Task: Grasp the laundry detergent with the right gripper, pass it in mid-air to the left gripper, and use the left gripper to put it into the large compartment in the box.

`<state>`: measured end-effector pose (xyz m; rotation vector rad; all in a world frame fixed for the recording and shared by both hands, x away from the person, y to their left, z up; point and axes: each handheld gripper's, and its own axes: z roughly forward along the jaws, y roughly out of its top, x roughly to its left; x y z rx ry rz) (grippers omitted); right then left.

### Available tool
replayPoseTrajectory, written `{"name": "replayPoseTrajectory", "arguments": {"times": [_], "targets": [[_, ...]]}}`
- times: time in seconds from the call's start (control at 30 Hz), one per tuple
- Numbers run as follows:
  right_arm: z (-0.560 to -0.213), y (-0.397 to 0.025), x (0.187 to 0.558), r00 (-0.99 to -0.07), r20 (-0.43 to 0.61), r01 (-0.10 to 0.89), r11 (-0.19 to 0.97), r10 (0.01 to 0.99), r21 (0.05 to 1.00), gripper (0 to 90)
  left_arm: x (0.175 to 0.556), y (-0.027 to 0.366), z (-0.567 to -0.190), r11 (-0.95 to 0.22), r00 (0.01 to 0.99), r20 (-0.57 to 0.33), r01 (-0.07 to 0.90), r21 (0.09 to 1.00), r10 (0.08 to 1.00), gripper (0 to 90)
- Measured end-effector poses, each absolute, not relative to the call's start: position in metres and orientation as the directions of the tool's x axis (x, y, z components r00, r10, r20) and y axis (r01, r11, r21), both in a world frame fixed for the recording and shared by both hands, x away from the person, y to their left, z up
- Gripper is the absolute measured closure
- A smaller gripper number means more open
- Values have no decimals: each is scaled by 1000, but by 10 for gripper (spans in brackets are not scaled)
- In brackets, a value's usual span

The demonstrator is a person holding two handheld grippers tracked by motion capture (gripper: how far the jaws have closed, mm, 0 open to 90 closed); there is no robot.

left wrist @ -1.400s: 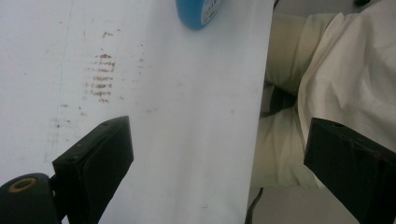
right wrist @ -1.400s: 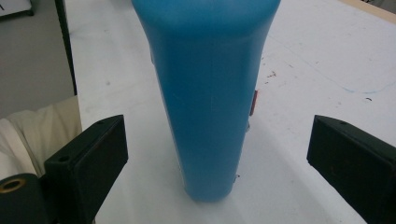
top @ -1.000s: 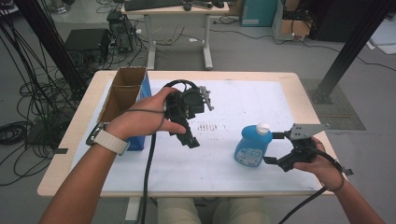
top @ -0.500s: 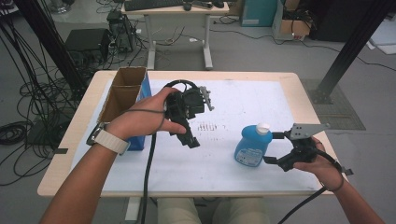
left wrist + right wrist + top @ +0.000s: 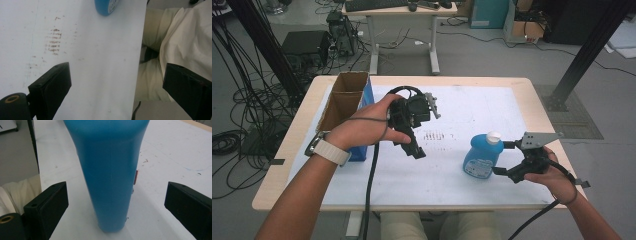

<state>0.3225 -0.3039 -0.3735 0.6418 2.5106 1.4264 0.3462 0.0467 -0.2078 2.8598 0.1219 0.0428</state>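
Observation:
A blue bottle (image 5: 482,159) with a white cap (image 5: 493,136) stands upright on the white mat, right of centre. My right gripper (image 5: 503,158) is open just to its right, jaws pointing at it. In the right gripper view the bottle (image 5: 110,170) rises between the two jaws of that gripper (image 5: 116,205), with a gap on each side. My left gripper (image 5: 414,145) is held above the mat's middle, tilted down toward the near edge. In the left gripper view it (image 5: 117,87) is wide open with nothing between the jaws, and the bottle's base (image 5: 107,6) shows at the top.
An open cardboard box (image 5: 343,97) with a blue side (image 5: 362,152) stands at the table's left, beside the left forearm. Brown scuff marks (image 5: 434,135) lie mid-mat. The table's near edge (image 5: 412,205) runs over the person's lap (image 5: 175,45). A black post (image 5: 587,50) stands beyond the right corner.

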Motion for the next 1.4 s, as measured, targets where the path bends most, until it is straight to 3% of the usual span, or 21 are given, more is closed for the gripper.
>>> {"name": "replayPoseTrajectory", "arguments": {"times": [1.4], "targets": [[-395,-282,330,-885,84,281,382,457,880,90,348,49,-211,-955,995,8,89,282,95,86]]}}
